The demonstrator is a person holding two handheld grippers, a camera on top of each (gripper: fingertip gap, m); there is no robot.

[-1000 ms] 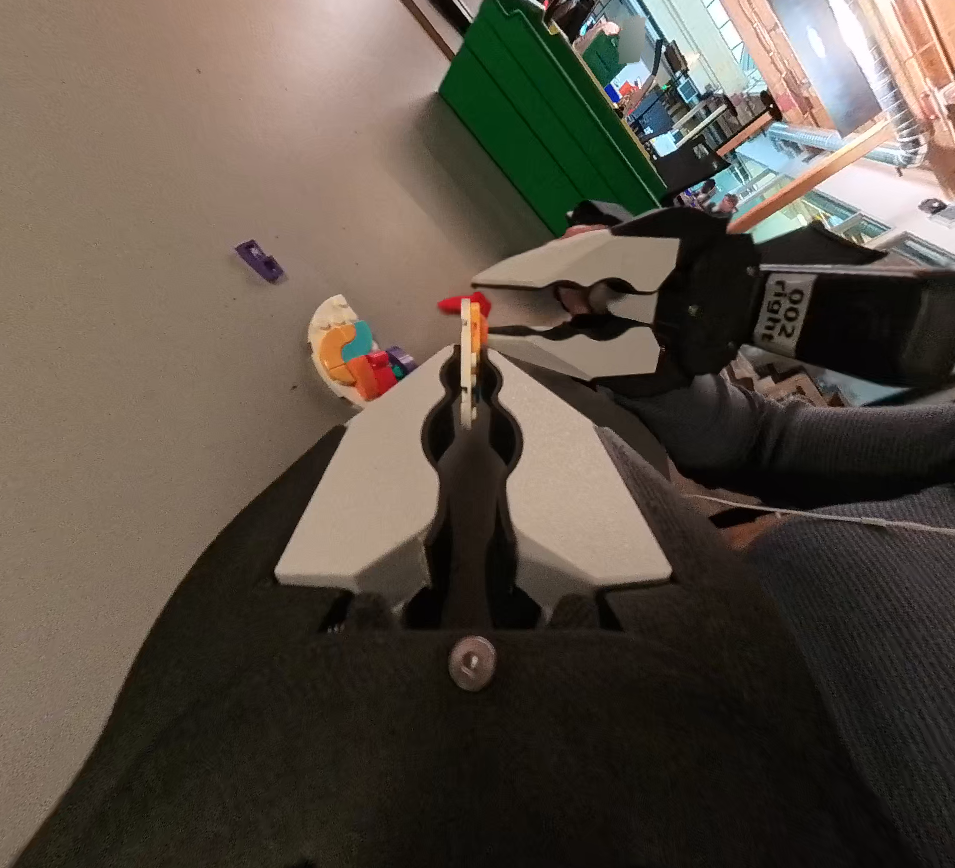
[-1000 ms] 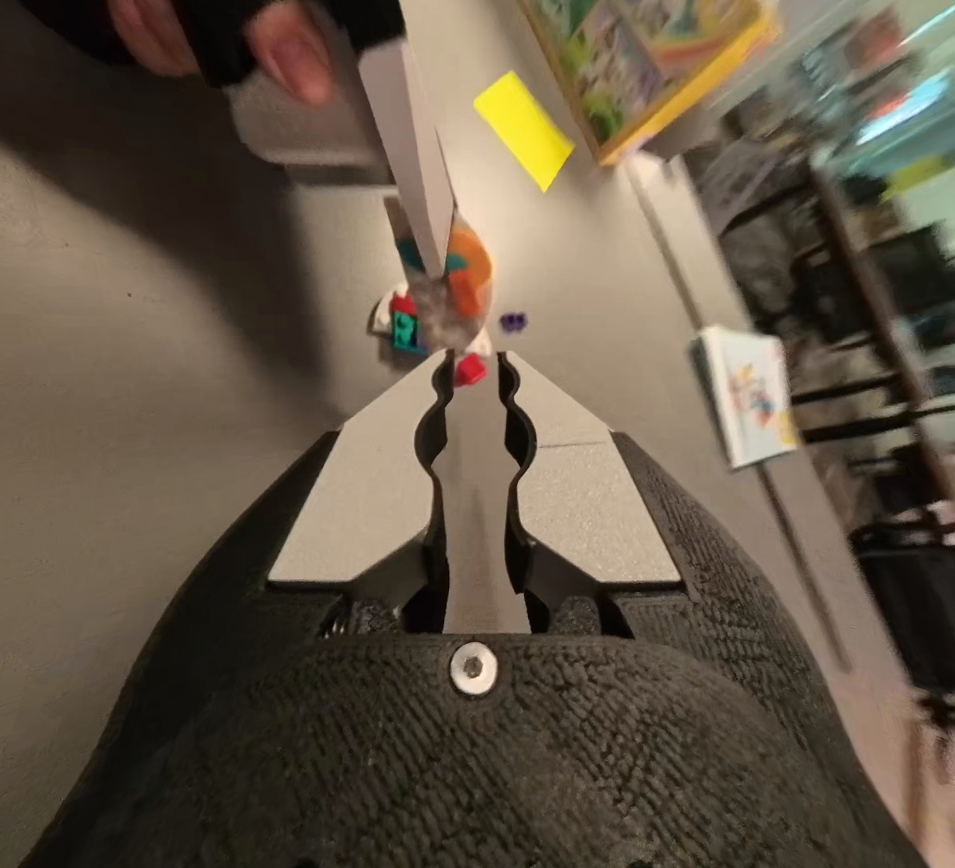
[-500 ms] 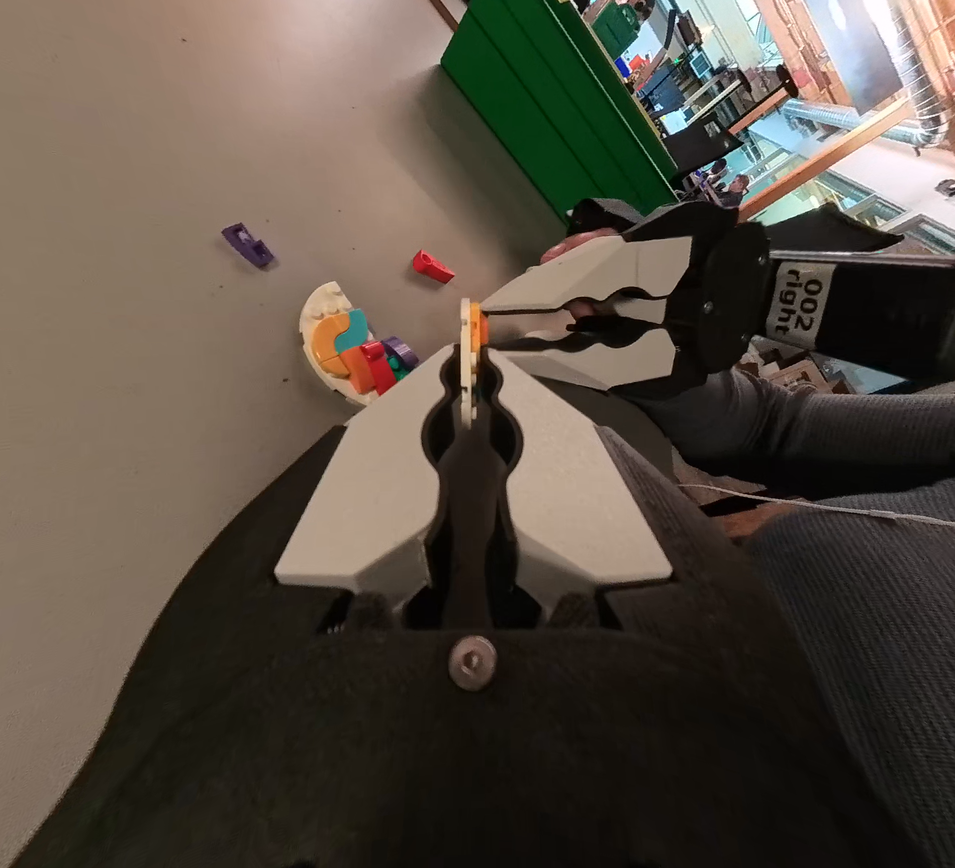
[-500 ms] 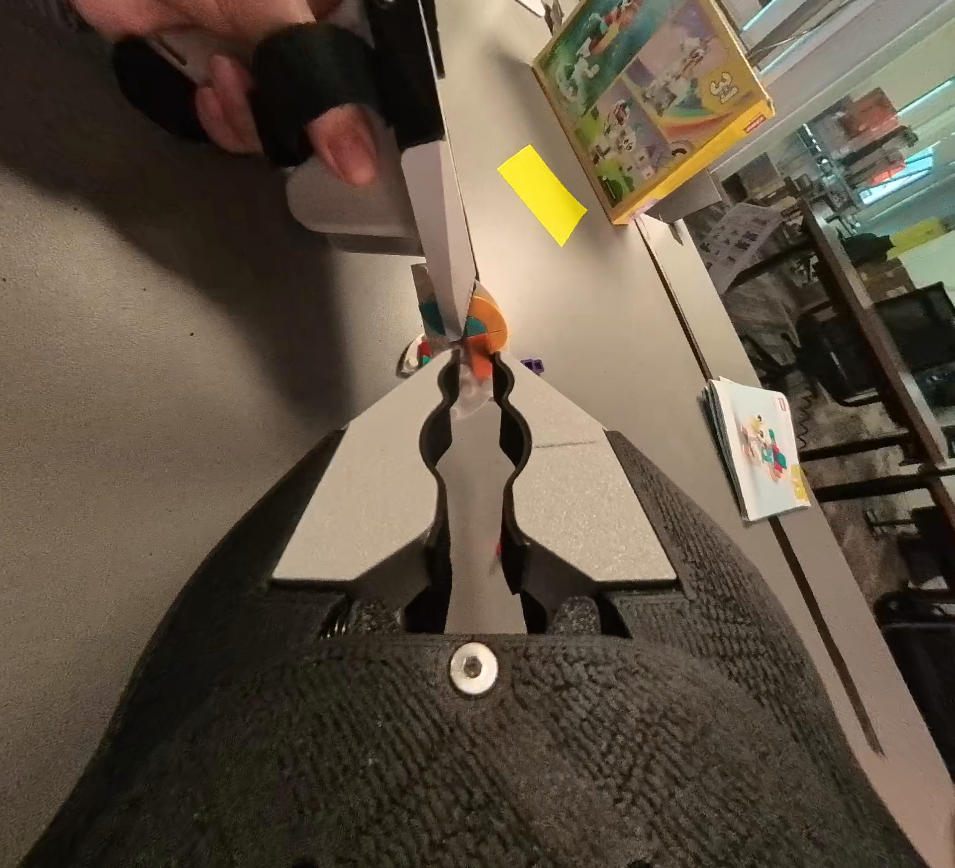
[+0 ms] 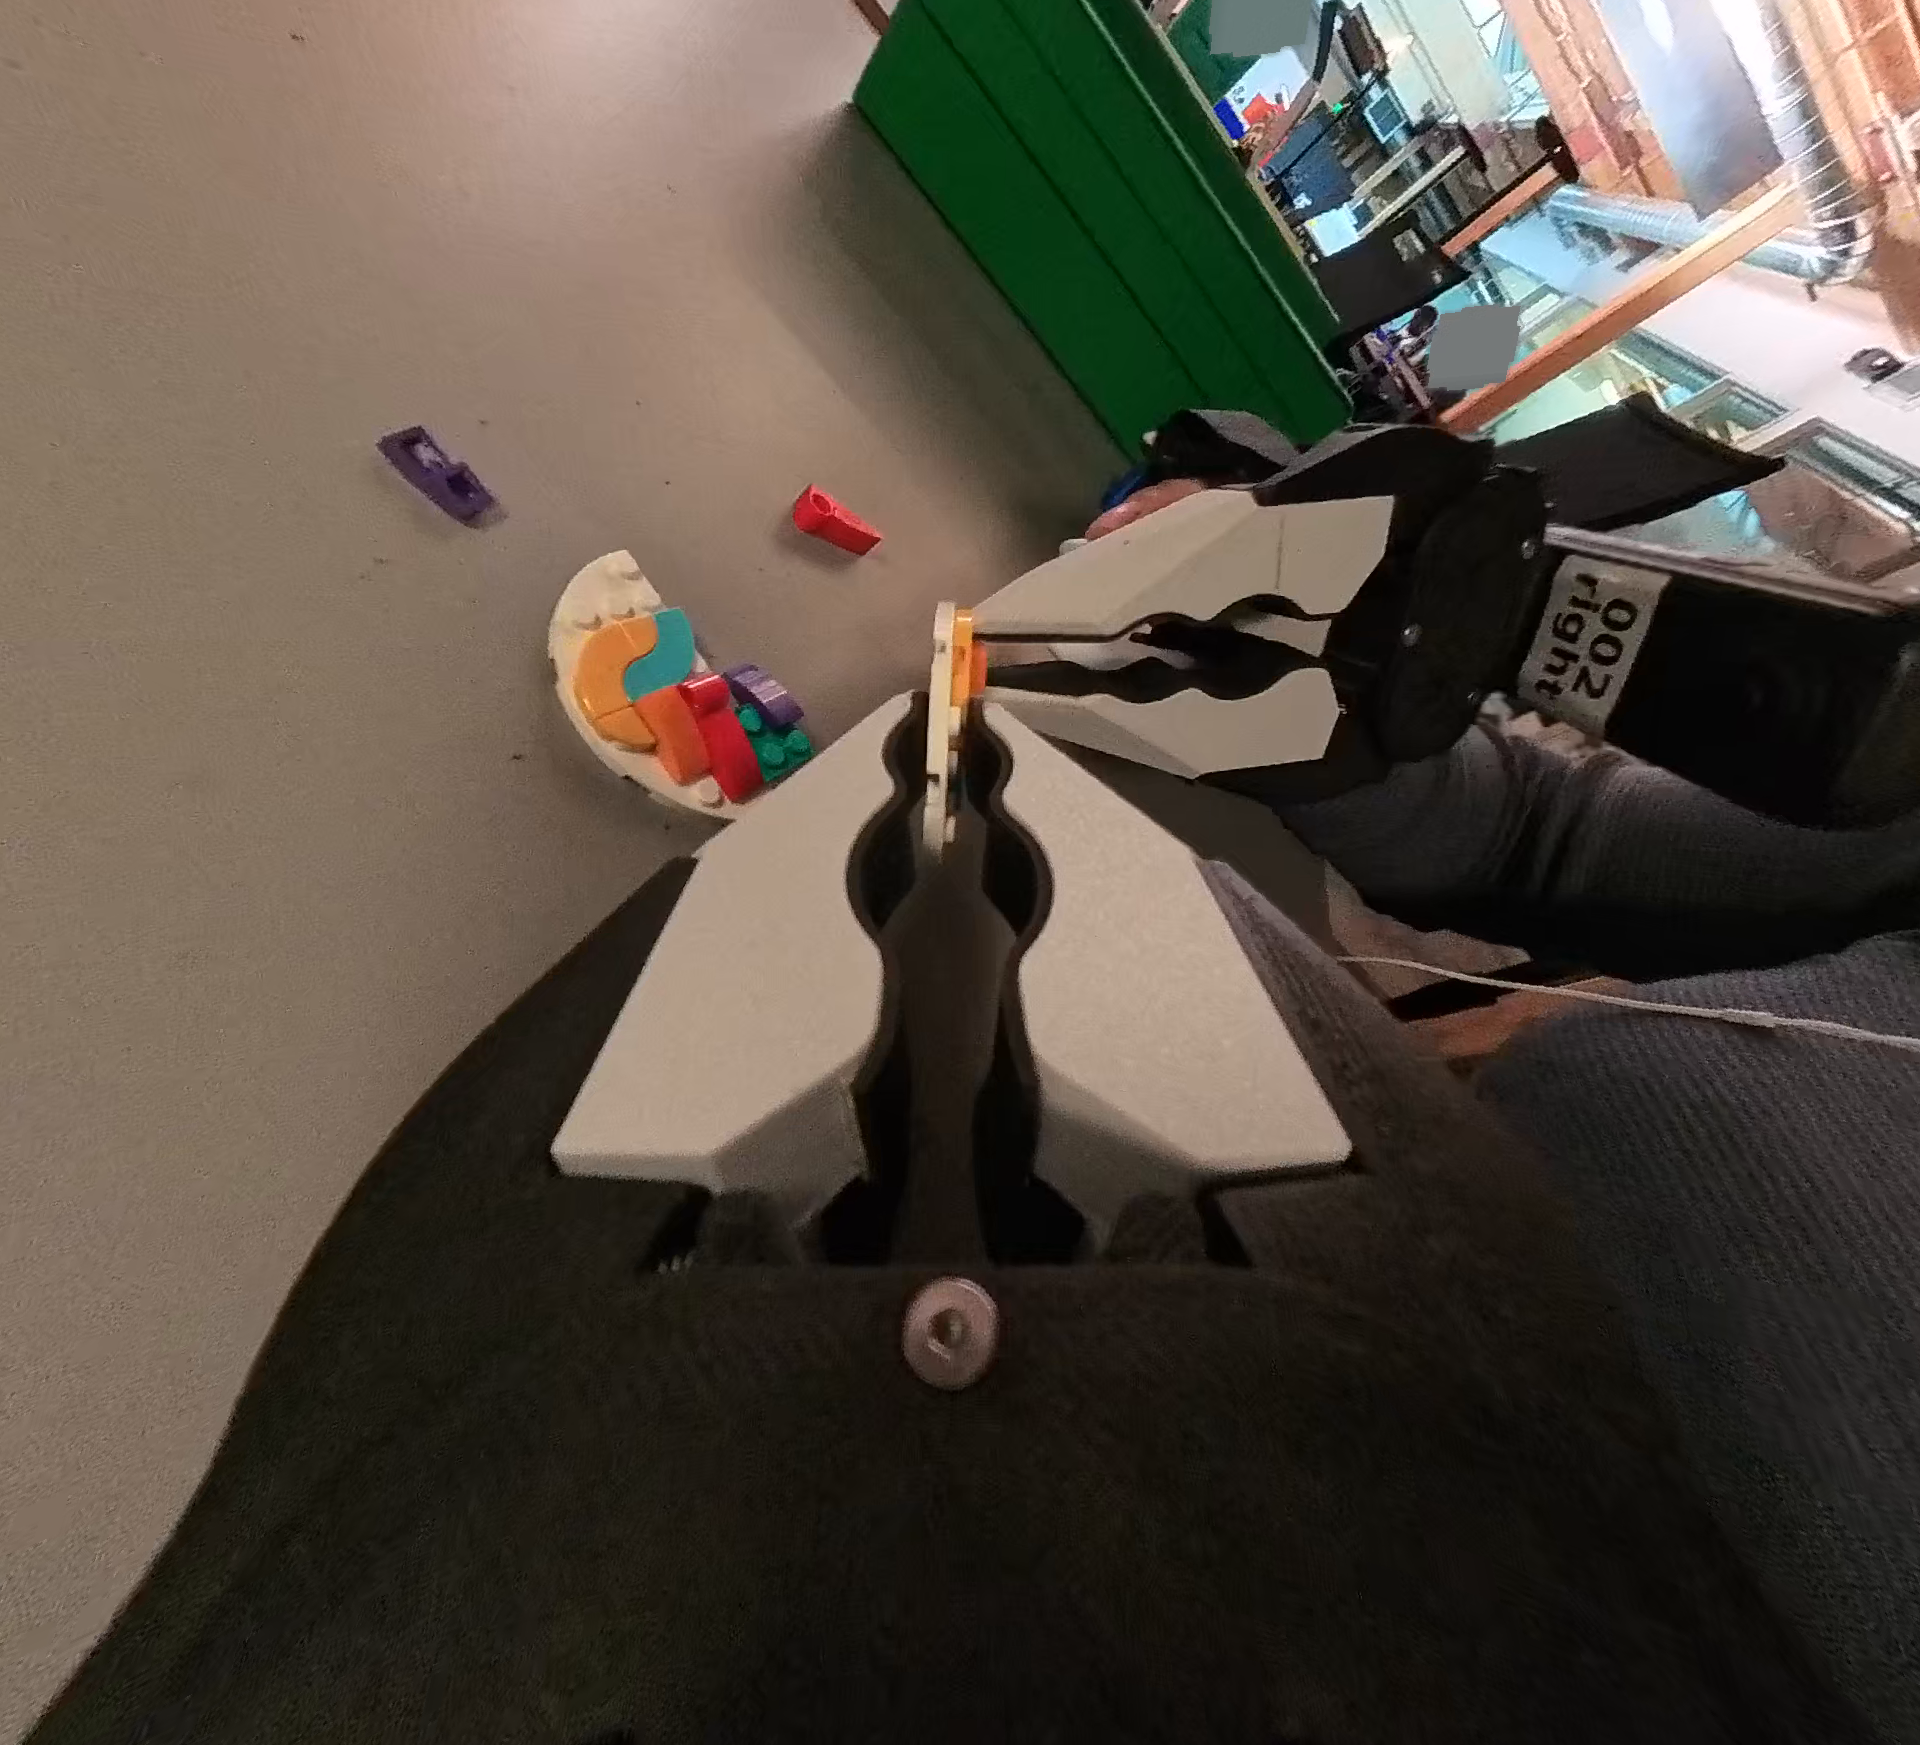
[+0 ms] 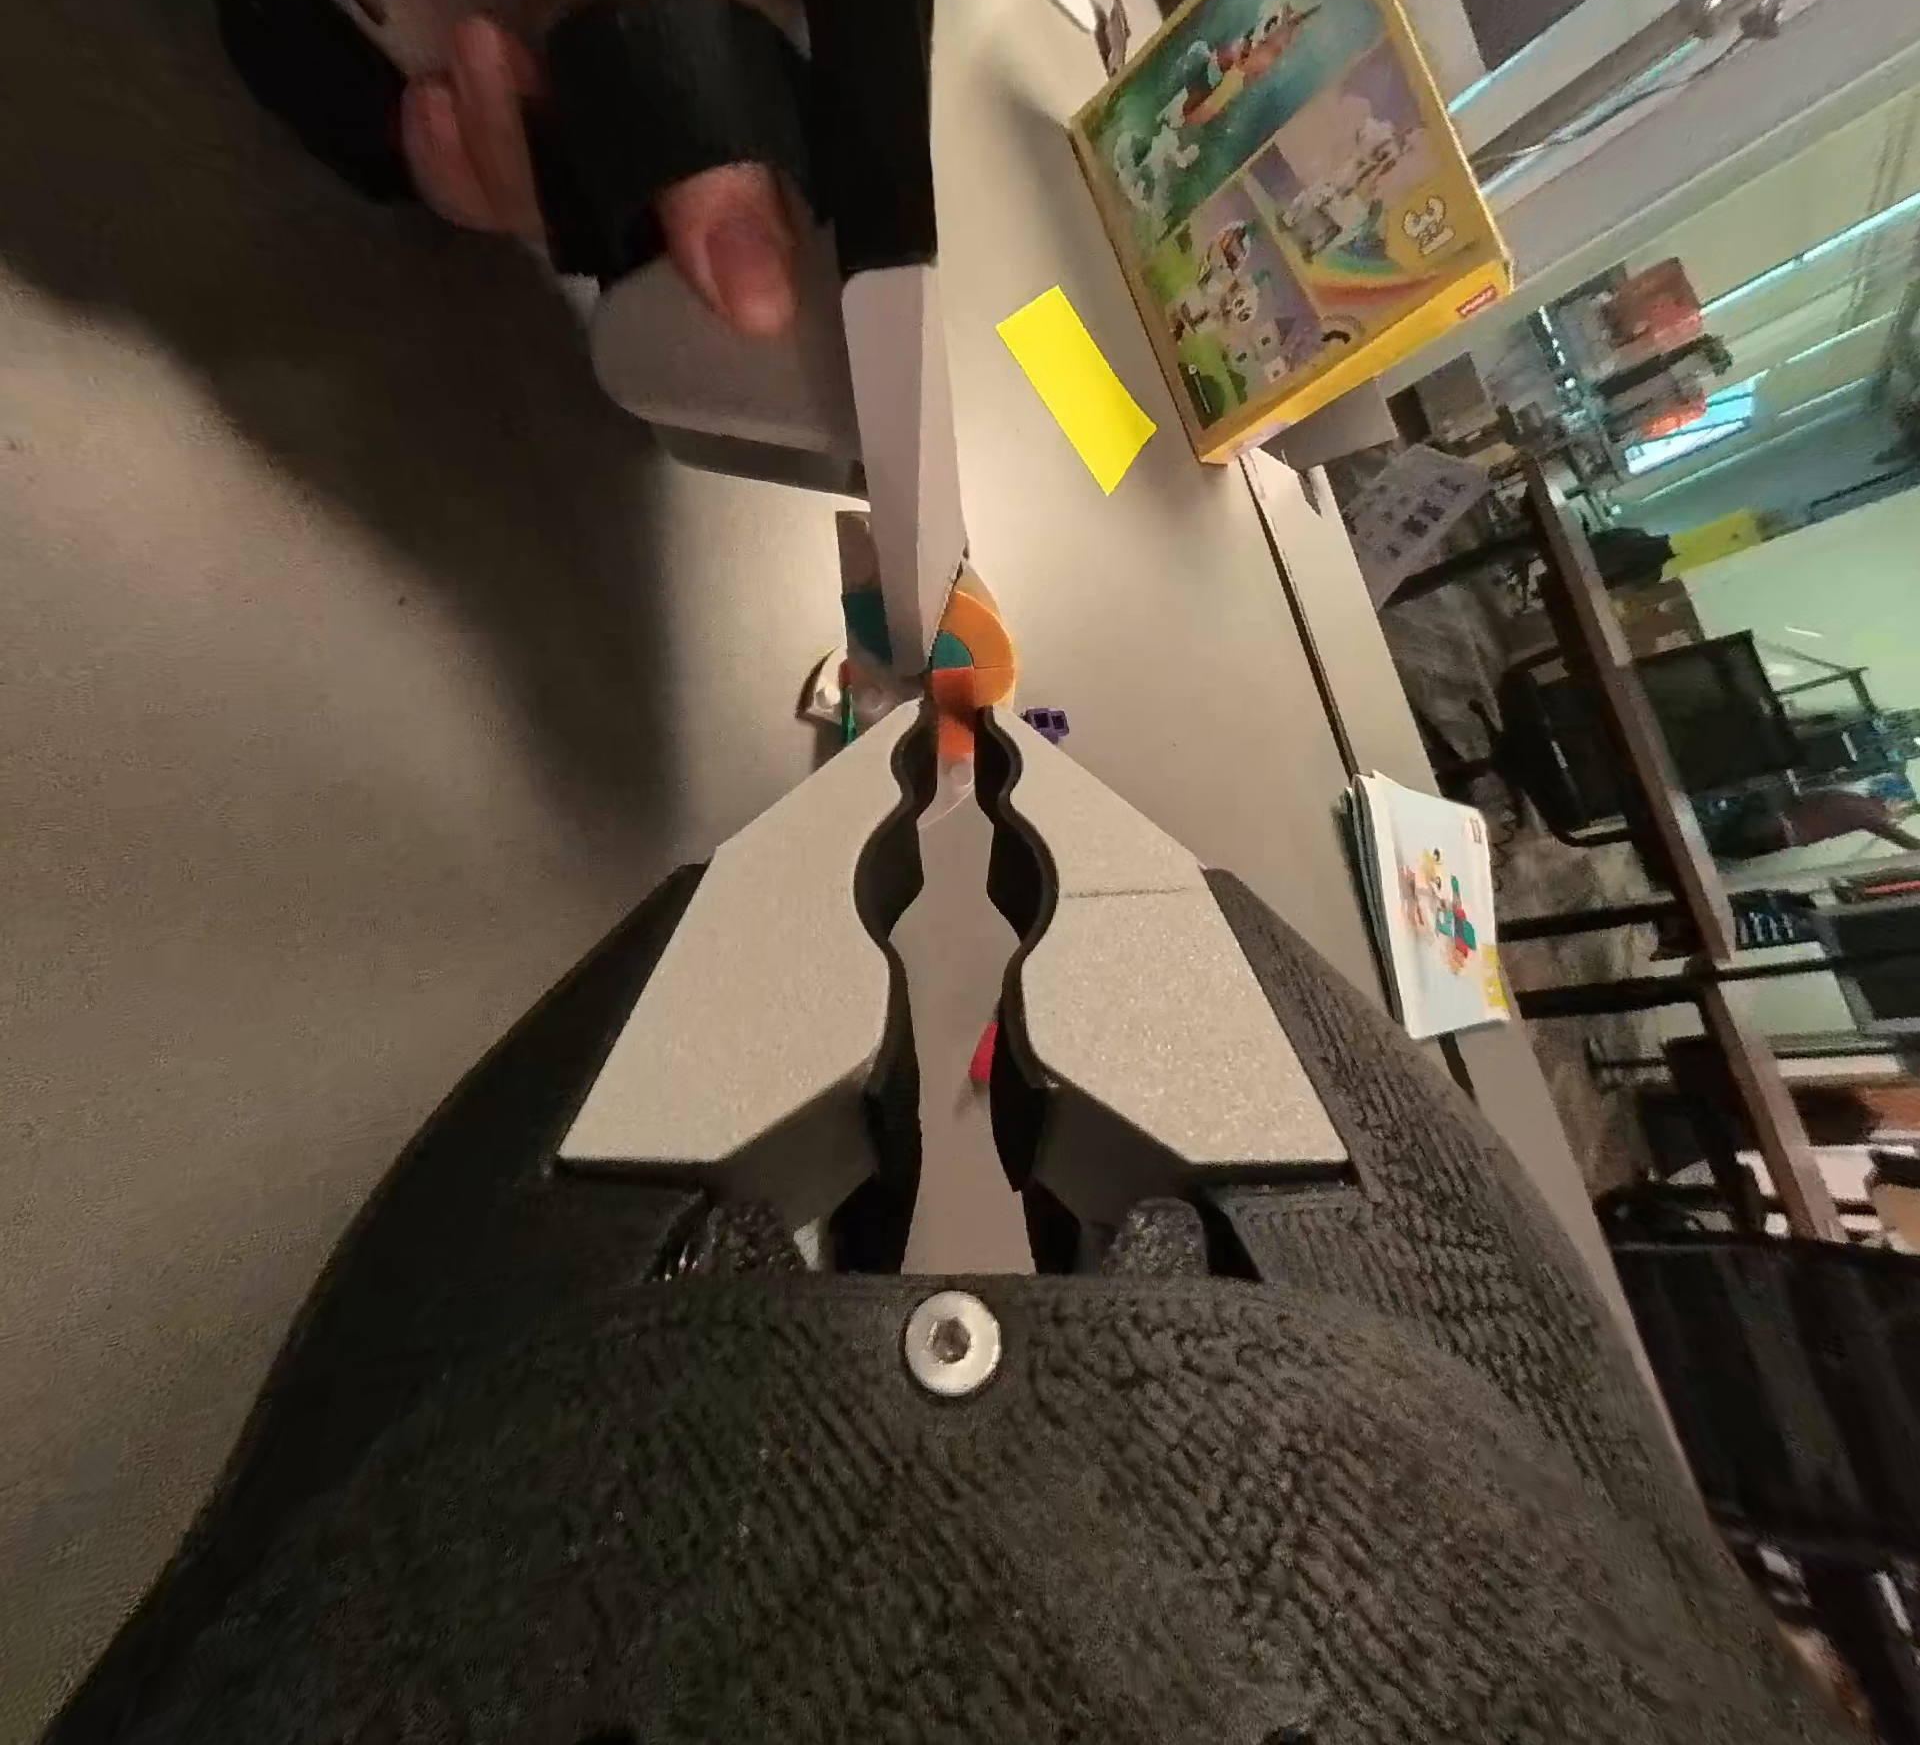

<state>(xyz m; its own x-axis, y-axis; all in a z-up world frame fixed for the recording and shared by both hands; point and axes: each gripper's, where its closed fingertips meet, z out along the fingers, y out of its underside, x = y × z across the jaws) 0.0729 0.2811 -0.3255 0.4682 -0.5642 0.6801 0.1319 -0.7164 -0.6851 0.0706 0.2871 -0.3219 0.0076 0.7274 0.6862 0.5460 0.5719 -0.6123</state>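
Grey tabletop fills most of both views, with a workshop interior beyond its far edge. On the surface lie a purple brick, a red brick and a white half-round plate loaded with coloured bricks. A green bin stands farther back. In the right wrist view, a yellow note, a boxed toy set with printed artwork and a booklet lie along the table edge.

The left gripper is pressed onto a thin cream disc, held edge-on above the table. An orange piece sits on the disc's right face. The right gripper reaches in from the right, its tips pinching this orange piece. In the right wrist view the same piece sits between the narrowed tips, directly below the left gripper's finger. A hand grips the left tool. A label with writing is fixed to the right tool's body.
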